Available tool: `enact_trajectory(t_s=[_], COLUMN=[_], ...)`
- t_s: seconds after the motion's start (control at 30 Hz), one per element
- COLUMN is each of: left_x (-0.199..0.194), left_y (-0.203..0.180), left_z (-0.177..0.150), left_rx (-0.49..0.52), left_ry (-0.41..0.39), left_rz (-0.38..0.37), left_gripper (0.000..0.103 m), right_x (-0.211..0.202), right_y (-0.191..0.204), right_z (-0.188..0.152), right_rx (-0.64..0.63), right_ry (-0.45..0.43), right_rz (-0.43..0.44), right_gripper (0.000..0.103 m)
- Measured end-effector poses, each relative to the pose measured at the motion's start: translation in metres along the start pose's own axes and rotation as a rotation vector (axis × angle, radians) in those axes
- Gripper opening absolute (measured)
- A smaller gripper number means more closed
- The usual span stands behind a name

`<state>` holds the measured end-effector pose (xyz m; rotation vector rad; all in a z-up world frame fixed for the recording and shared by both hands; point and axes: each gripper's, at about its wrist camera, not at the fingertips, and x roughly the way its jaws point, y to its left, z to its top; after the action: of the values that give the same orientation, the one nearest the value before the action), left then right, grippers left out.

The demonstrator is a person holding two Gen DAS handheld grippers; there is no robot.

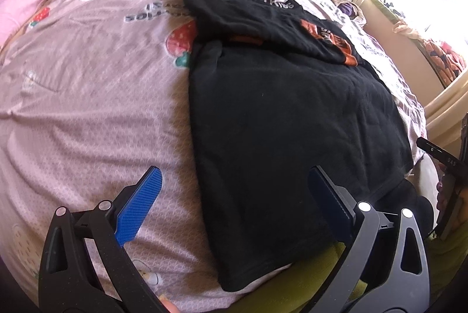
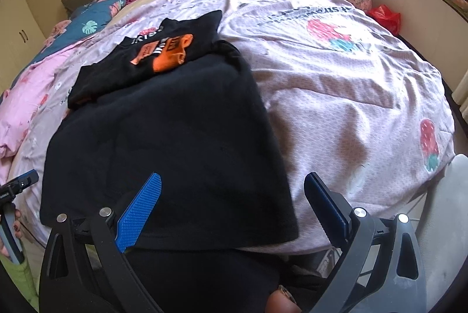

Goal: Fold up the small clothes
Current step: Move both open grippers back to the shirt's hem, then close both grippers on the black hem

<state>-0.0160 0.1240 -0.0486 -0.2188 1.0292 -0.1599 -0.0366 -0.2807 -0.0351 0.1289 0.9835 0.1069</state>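
Your left gripper [image 1: 234, 204] and right gripper [image 2: 234, 210] both gape wide, empty, above the black shirt [image 1: 292, 137] on the bedsheet [image 1: 87, 108].

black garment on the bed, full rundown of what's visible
The black garment is soft, matte, fleece-like fabric, lying flat on the pink strawberry-print bedsheet near the bed's front edge. Its near half is plain, forming a rough rectangle. At the far end the fabric is doubled over, showing an orange graphic and white lettering. Both the left gripper and the right gripper are open above its near hem, gripping nothing.
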Motion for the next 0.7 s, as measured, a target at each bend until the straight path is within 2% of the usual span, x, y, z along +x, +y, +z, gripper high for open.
enact_trajectory(t_s=[0.2, 0.23, 0.27, 0.33, 0.43, 0.57, 0.7], left_x=[0.006, 0.006, 0.005, 0.005, 0.008, 0.012, 0.015], left_y=[0.007, 0.006, 0.005, 0.004, 0.004, 0.008, 0.008], left_z=[-0.014, -0.017, -0.019, -0.022, -0.024, -0.031, -0.036], left_rx=[-0.036, -0.035, -0.032, -0.028, -0.034, -0.046, -0.039], left_ry=[0.051, 0.05, 0.05, 0.054, 0.072, 0.11, 0.114], left_rz=[-0.061, -0.069, -0.075, -0.094, -0.109, -0.133, -0.128], left_gripper=[0.093, 0.09, 0.085, 0.065, 0.049, 0.048, 0.049], right_x=[0.003, 0.005, 0.007, 0.012, 0.02, 0.027, 0.033], right_y=[-0.011, -0.012, -0.012, -0.012, -0.011, -0.015, -0.022], right_z=[-0.003, -0.003, -0.003, -0.004, -0.008, -0.013, -0.017], right_rx=[0.009, 0.002, -0.007, -0.033, -0.062, -0.065, -0.057], right_ry=[0.02, 0.032, 0.042, 0.065, 0.105, 0.13, 0.144], right_rz=[0.004, 0.01, 0.014, 0.016, 0.027, 0.044, 0.053], right_gripper=[0.098, 0.098, 0.098, 0.098, 0.098, 0.098, 0.095])
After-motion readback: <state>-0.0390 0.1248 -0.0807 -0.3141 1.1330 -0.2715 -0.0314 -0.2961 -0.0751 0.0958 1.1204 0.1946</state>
